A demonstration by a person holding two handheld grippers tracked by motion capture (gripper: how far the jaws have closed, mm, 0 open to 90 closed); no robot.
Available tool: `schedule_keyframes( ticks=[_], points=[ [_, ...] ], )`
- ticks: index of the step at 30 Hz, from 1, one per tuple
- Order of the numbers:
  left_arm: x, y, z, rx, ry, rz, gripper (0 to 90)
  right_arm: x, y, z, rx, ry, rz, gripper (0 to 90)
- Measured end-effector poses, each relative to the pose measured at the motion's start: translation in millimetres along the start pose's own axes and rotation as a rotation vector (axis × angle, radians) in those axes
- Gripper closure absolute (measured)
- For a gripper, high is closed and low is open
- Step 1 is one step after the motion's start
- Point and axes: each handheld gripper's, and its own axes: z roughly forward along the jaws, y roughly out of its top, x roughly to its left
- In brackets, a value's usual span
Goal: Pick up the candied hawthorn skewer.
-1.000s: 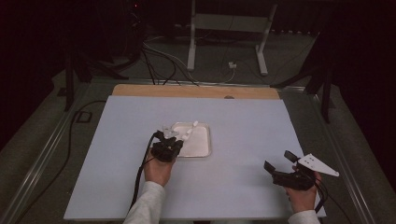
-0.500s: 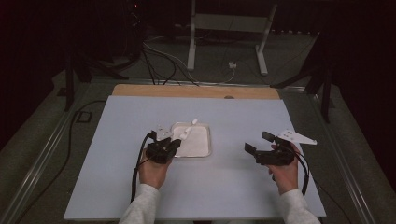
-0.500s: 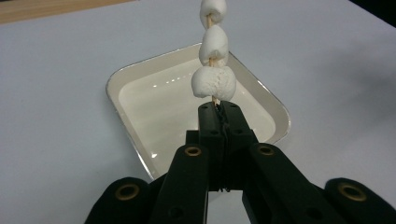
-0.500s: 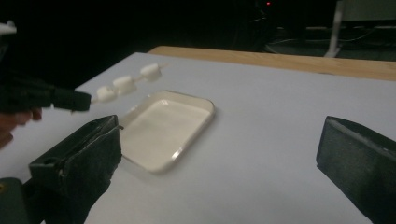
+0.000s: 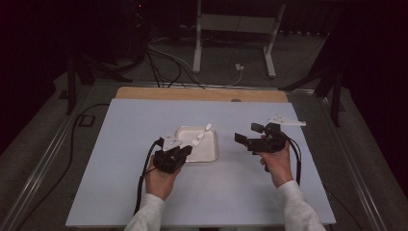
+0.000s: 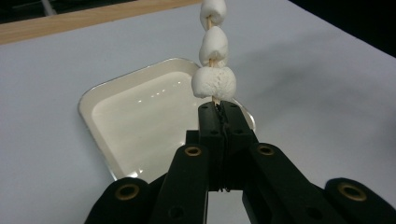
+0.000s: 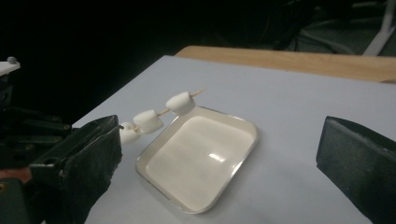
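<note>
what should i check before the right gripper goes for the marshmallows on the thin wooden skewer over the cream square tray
1. Skewer grip: left gripper is shut on the bare end of the thin wooden skewer. Ok.
2. Marshmallows: three white marshmallows sit in a row on the stick, none hanging off. Ok.
3. Right gripper: jaws stand wide apart with nothing between them, ready to close. Ok.
4. Catch area: the cream square tray is bare and lies below the skewer. Ok.
5. Approach path: the pale blue table top between right gripper and skewer holds nothing in the way. Ok.
6. How firmly the marshmallows stick to the skewer: cannot tell.
</note>
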Motion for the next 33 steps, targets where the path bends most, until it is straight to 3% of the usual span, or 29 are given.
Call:
schedule_keyframes(
  ticks=[6,9,12,15,18,24,29,33],
  points=[
    [-8.8,3.2,-4.1,-0.027,-0.037,0.013,90.0,-0.7,0.1,16.6,0.033,0.031,0.067,3.7],
    [-12.5,4.1,-5.2,-0.042,-0.052,0.023,90.0,-0.9,-1.4,22.9,0.050,0.065,0.105,9.9],
    [-15.4,4.6,-5.0,-0.057,-0.075,0.024,90.0,0.2,-2.8,29.2,0.073,0.114,0.138,20.2],
    [-18.5,4.8,-4.5,-0.069,-0.095,0.030,90.0,0.4,-3.8,36.1,0.101,0.190,0.189,37.3],
    [-21.7,4.9,-3.0,-0.079,-0.109,0.035,90.0,0.5,-4.5,42.6,0.118,0.259,0.238,47.7],
    [-25.8,4.0,0.6,-0.085,-0.130,0.041,90.0,2.2,-3.9,48.5,0.123,0.283,0.321,57.0],
    [-29.2,1.2,4.3,-0.071,-0.144,0.055,90.0,5.7,-0.2,49.0,0.101,0.303,0.342,61.4],
    [-32.3,0.0,6.6,-0.061,-0.146,0.071,90.0,9.4,3.4,48.7,0.078,0.311,0.349,71.1]
  ],
)
